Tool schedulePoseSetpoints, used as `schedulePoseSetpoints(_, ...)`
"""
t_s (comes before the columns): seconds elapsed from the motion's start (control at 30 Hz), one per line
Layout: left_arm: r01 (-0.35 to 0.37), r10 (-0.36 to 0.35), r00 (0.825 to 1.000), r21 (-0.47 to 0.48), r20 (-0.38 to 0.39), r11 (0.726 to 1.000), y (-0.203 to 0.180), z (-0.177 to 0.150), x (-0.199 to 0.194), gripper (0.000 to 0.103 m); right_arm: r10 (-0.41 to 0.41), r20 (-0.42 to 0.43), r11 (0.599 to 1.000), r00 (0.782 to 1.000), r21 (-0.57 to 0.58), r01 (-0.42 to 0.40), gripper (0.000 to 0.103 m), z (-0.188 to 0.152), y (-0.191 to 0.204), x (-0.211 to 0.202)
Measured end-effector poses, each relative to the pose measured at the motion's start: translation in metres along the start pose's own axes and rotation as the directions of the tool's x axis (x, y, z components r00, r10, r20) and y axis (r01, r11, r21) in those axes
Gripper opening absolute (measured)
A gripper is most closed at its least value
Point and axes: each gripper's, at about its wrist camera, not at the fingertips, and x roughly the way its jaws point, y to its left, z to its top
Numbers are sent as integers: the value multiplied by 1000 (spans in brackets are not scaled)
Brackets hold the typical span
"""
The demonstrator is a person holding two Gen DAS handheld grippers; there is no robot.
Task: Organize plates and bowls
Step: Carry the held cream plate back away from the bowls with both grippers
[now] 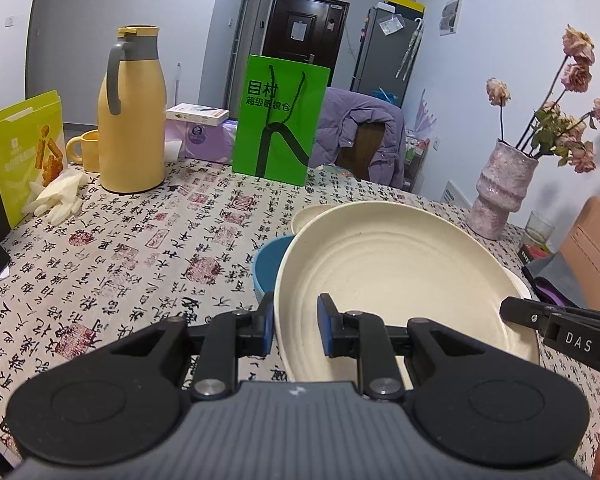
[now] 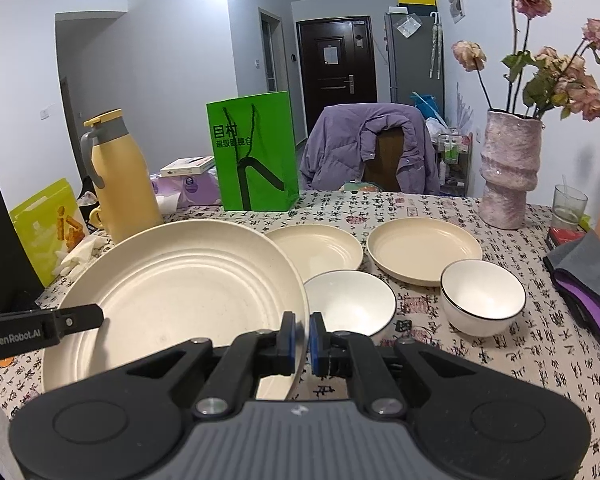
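tablecloth (image 1: 140,240) shows; large plate (image 1: 380,272) hides blue bowl (image 1: 268,268).

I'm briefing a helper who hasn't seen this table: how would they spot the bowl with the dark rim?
Find the pink vase with dried flowers at the far right of the table. In front of it lies a cream plate, and nearer the camera stands the bowl. It is white, deeper than the shallow bowl to its left, and alone has a thin dark rim line.
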Motion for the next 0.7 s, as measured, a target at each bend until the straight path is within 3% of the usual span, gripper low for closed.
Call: schedulePoseSetpoints(0.7,6,-3,998,45,-59,999,-18,-27,9,22,-12,-22,999,1000,49,13,7,-27,-24,-5)
